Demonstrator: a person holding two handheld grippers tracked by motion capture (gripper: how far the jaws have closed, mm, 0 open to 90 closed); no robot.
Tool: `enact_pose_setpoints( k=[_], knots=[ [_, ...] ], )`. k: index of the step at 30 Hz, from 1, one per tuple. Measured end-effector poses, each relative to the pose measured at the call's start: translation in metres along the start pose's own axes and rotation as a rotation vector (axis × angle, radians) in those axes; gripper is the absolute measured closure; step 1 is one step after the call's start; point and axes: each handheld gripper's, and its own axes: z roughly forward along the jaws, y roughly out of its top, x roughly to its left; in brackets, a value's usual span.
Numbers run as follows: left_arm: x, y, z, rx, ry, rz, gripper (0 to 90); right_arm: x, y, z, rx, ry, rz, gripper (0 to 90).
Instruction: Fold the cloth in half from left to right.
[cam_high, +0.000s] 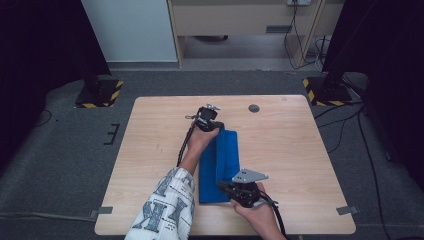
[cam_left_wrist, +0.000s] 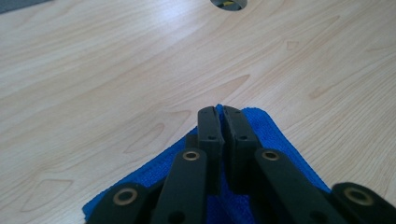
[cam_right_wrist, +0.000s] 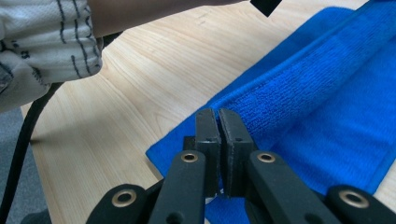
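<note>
Folded blue terry towel (cam_high: 220, 167) lies mid-counter (cam_high: 150, 150), long axis running away from the person. Left hand-held gripper (cam_high: 214, 126) pinches the far corner, jaws clamped on cloth; right hand-held gripper (cam_high: 227, 189) pinches the near corner, jaws likewise tight on the fabric. Each end is held. No readable writing anywhere.

The left gripper (cam_left_wrist: 223, 113) has its two black jaws pressed together, with a thin blue edge of the cloth (cam_left_wrist: 275, 140) pinched between their tips. The folded blue cloth lies flat on the light wooden table (cam_left_wrist: 116, 84), spreading out under and to both sides of the jaws. At the top edge of the table sits a round hole (cam_left_wrist: 229, 3), well apart from the cloth.
</note>
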Motion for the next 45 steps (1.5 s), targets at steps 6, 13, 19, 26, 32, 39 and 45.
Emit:
enact_pose_setpoints(
  k=[6, 13, 19, 26, 32, 39, 45],
  knots=[
    [-0.005, 0.0, 0.006, -0.008, -0.021, -0.004, 86.0, 0.001, 0.001, -0.003, 0.0, 0.004, -0.003, 87.4],
    [-0.006, 0.0, 0.013, -0.002, -0.02, -0.013, 86.1, -0.009, -0.005, -0.003, 0.036, -0.019, 0.02, 87.3],
    [-0.009, -0.002, 0.02, 0.006, -0.033, -0.012, 84.3, -0.014, -0.009, -0.004, 0.068, -0.019, 0.027, 86.5],
    [-0.009, -0.002, 0.019, -0.03, -0.026, -0.04, 44.6, -0.028, -0.015, -0.003, 0.12, -0.06, 0.047, 68.7],
    [-0.011, -0.002, 0.003, -0.049, -0.047, -0.046, 26.5, -0.035, -0.016, -0.004, 0.122, -0.101, 0.066, 47.7],
    [-0.017, -0.006, -0.025, -0.072, -0.02, 0.012, 16.6, -0.036, -0.011, -0.006, 0.097, -0.11, 0.069, 23.7],
    [-0.016, -0.011, -0.04, -0.082, -0.042, 0.024, 13.3, -0.044, -0.002, -0.009, 0.059, -0.137, 0.073, 15.9]
  ],
)
